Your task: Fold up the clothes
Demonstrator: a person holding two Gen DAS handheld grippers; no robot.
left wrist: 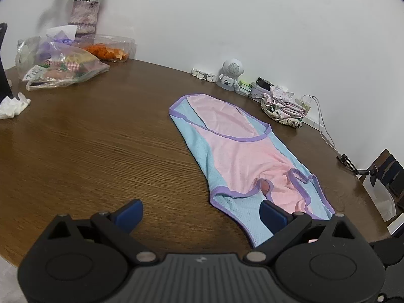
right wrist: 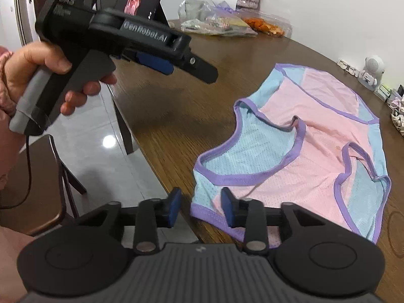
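Blue pads of your right gripper [right wrist: 200, 208] stand apart, nothing pinched, at the near shoulder of the pink-and-blue vest [right wrist: 303, 146] lying flat on the wooden table [right wrist: 176, 106], probably lined up to lift it, while your left gripper [left wrist: 202, 212] hangs spread wide.

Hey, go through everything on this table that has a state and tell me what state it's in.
Pink and blue mesh vest: spread flat, unfolded.
Left hand-held gripper: open, one finger over the vest's hem.
Right hand-held gripper: open, narrow gap, at the vest's corner.
Folded clothes: stacked by the wall.
Tablet: screen on.
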